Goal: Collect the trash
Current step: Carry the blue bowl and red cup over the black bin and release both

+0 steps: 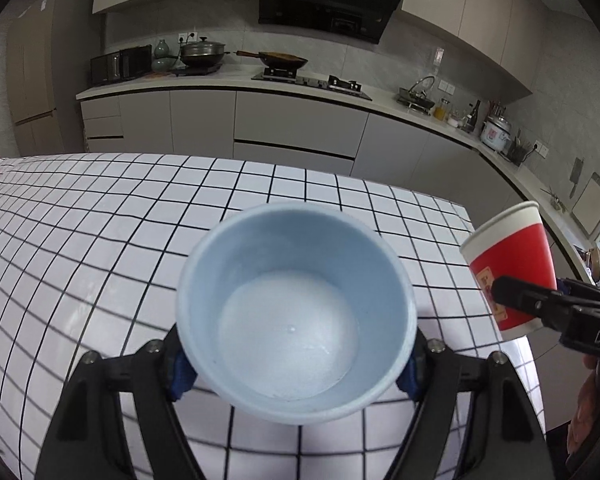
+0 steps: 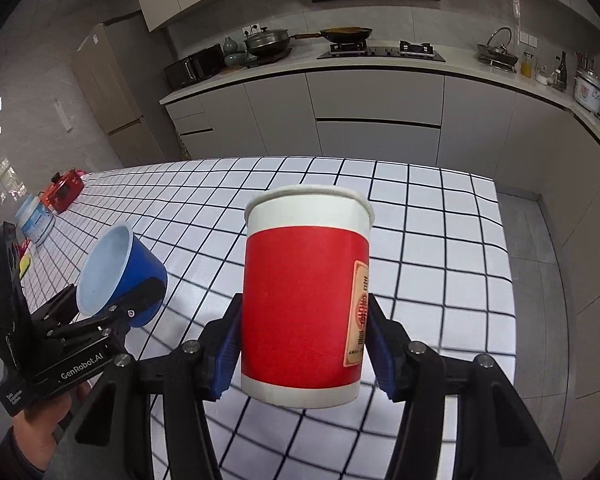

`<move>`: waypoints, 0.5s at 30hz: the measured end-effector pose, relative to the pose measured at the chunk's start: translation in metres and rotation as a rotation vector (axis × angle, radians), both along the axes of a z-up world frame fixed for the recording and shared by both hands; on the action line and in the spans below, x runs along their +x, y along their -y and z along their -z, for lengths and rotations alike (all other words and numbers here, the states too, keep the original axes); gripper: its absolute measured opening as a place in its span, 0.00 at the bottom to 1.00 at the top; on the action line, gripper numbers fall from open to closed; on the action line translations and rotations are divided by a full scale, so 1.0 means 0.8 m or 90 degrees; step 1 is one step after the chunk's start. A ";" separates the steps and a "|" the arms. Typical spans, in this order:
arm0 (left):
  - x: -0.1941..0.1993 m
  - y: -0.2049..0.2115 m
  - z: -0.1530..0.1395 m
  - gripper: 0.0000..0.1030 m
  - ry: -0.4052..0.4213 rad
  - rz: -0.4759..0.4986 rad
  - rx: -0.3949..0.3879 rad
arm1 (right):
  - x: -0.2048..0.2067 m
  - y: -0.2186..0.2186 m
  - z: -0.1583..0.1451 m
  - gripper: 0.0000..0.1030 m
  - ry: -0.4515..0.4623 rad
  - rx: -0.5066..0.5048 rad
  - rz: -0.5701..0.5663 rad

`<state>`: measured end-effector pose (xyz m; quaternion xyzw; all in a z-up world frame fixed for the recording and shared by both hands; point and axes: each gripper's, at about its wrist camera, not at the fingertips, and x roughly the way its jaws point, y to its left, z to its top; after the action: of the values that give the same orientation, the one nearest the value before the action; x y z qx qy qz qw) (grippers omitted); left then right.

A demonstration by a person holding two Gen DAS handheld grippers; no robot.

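While the left gripper (image 1: 296, 376) has its blue pads clamped on the sides of a blue paper cup (image 1: 296, 312), that cup hangs tilted above the checked tablecloth (image 1: 100, 240), its pale inside empty and turned toward the camera. The right gripper (image 2: 302, 354) has its fingers pressed against both sides of a red paper cup (image 2: 306, 296) with a white rim and a label down one side; this cup is upright, off the cloth, over the table's right half near the front edge. From the right wrist view the blue cup sits to the left of the red one, the two well apart, with a hand (image 2: 40, 436) under the left gripper's body. Nothing lies on the cloth between or beneath the cups. Toward the table's far left edge stand a pale blue and white tub (image 2: 36, 220) and a red-orange box (image 2: 64, 190), with a small yellow thing just beside the tub. Across the floor runs the kitchen counter (image 1: 228, 86), carrying a microwave (image 1: 120, 64), a lidded pot (image 1: 202, 54), a wok (image 1: 282, 60) on the hob and a rice cooker (image 1: 496, 132) at the right end
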<state>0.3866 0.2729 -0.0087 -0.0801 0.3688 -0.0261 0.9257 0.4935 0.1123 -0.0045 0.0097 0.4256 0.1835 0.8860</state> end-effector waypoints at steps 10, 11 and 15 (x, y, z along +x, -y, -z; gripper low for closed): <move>-0.062 0.034 -0.012 0.75 0.015 -0.015 0.024 | -0.090 0.043 -0.022 0.56 0.028 0.007 -0.024; -0.069 0.040 -0.013 0.75 0.017 -0.015 0.025 | -0.098 0.048 -0.024 0.56 0.031 0.008 -0.025; -0.092 0.064 -0.018 0.75 0.027 -0.014 0.030 | -0.130 0.073 -0.031 0.56 0.044 0.012 -0.027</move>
<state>0.3127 0.2221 0.0058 -0.0616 0.3486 -0.0086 0.9352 0.3896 0.0535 0.0207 0.0027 0.3930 0.2064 0.8961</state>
